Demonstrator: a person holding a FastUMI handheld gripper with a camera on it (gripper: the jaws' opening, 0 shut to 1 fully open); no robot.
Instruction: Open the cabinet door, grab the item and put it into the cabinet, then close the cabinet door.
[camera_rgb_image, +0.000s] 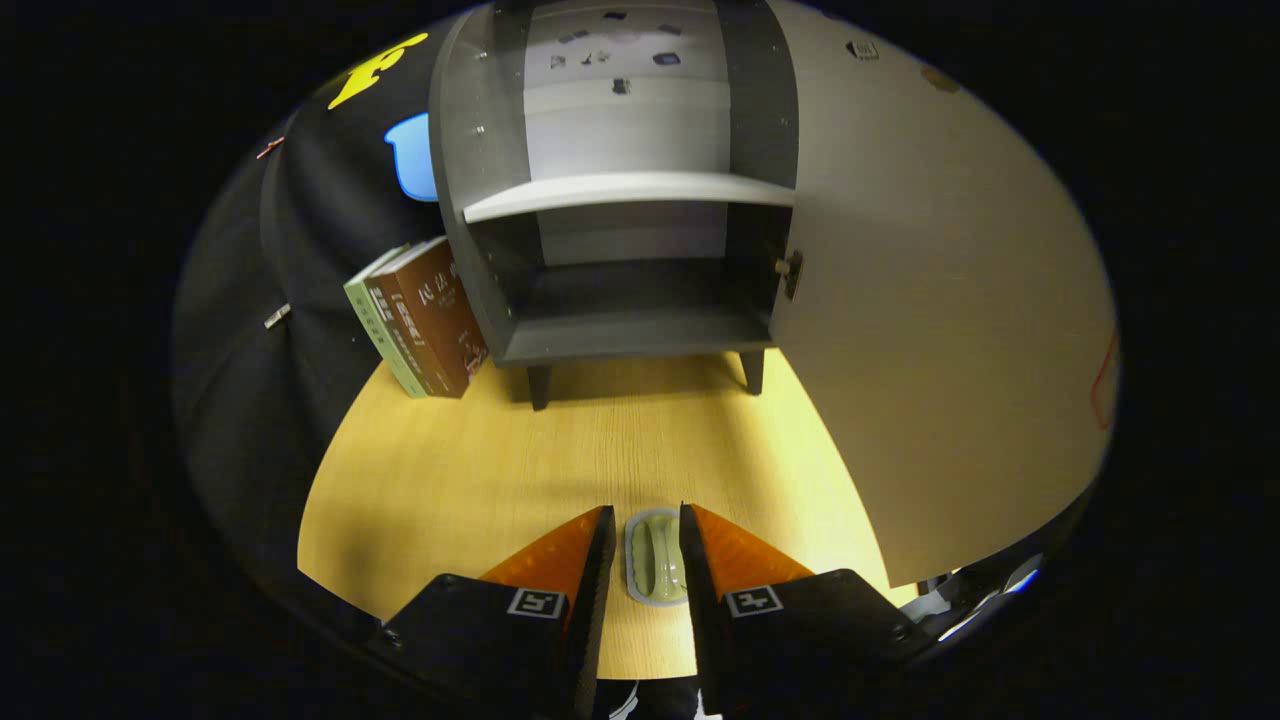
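Fingers of the tool (645, 530) reach forward over a pale wooden surface (480, 470), and between them lies a small pale-green oblong item with a raised rim, like a little dish (655, 555). Both fingers stand close against its long sides, one on each, so the tool looks closed around the dish; whether they truly press on it I cannot tell. The dish rests flat on the surface, its far end about level with the fingertips.

Beyond the fingers, well apart from them across bare wood, stands a small grey cabinet on short dark legs (620, 330). Its light grey door (930, 330) is swung wide open to the right, with a small metal fitting (788, 268) on the hinge side edge. Inside, a pale shelf (630, 190) splits the cabinet into an upper and a lower compartment, and the lower one holds nothing visible.

Leaning against the cabinet's left wall are two books, a brown one (435, 315) touching the cabinet and a green one (385, 335) just beside it.
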